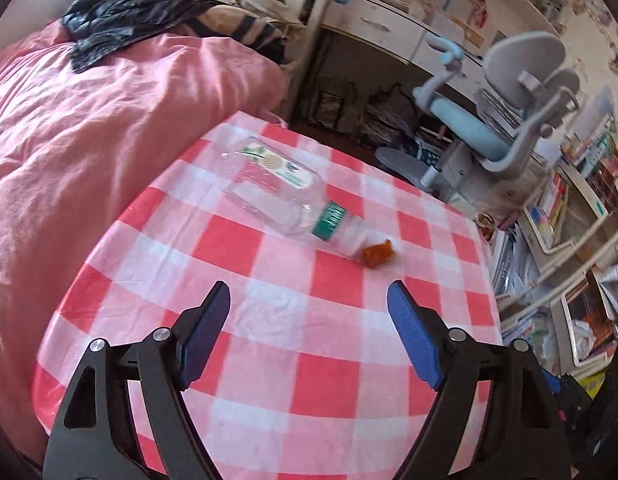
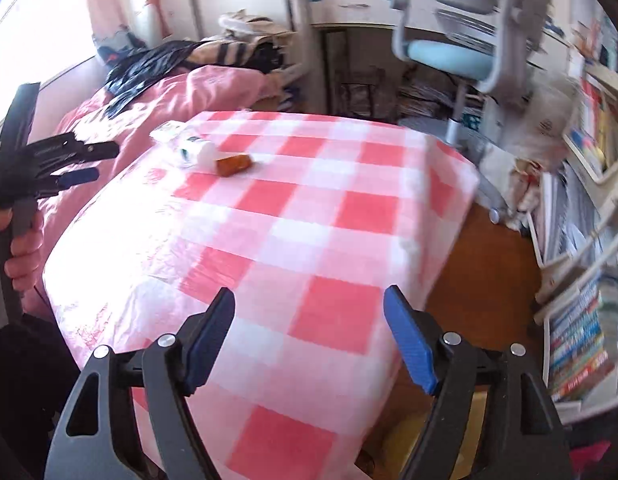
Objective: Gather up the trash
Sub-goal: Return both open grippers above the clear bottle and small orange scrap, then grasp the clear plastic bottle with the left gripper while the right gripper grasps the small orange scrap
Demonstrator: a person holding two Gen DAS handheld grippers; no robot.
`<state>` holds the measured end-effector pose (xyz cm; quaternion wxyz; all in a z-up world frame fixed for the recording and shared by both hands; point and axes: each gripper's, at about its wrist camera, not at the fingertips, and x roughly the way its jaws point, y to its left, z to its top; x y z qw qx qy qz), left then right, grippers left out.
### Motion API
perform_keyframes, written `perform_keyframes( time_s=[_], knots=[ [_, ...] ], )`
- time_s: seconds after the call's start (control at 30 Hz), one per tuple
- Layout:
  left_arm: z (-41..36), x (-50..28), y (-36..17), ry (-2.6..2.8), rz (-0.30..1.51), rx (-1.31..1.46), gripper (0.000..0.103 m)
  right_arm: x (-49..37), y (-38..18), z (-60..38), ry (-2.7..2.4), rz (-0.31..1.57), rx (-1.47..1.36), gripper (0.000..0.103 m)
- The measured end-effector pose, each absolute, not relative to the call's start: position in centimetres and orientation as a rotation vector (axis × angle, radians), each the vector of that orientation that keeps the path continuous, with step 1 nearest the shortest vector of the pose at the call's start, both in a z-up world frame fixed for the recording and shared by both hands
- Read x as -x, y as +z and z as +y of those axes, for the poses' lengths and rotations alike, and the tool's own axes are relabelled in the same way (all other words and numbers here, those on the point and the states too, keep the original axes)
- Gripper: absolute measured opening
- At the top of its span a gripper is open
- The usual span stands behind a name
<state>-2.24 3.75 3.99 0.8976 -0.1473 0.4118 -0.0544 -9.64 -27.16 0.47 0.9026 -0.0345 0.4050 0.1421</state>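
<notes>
1. A clear plastic bottle [image 1: 285, 196] lies on its side on the bench with the red-and-white checked cloth [image 1: 269, 360]
2. A small crumpled orange wrapper [image 1: 377, 255] touches the bottle's neck end
3. The bed with the pink duvet [image 1: 89, 140] lies left of the bench
4. A black plastic bag [image 1: 121, 20] rests on the bed's far end
5. A grey-and-blue desk chair [image 1: 489, 120] stands behind the bench to the right, before a white desk [image 1: 389, 28]

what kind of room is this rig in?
Likely a child's bedroom or study. A bed with a pink duvet sits beside the checked-cloth table, a blue-seated desk chair stands at a white desk, and bookshelves line the right side.
</notes>
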Motion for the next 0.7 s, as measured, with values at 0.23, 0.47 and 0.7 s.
perform_keyframes(
  time_s=[0.23,0.47,0.7],
  knots=[
    [9.7,0.1,3.1,-0.034,0.87,0.415,0.077,1.6,1.1,-16.4,0.447,0.818,0.155,0.076],
    [13.2,-1.3,3.4,0.009,0.847,0.501,0.081,-6.6,0.6,-7.2,0.481,0.823,0.322,0.076],
    [15.2,-2.0,2.5,0.037,0.871,0.536,0.082,-11.3,-1.2,-4.2,0.509,0.907,0.34,0.076]
  ],
)
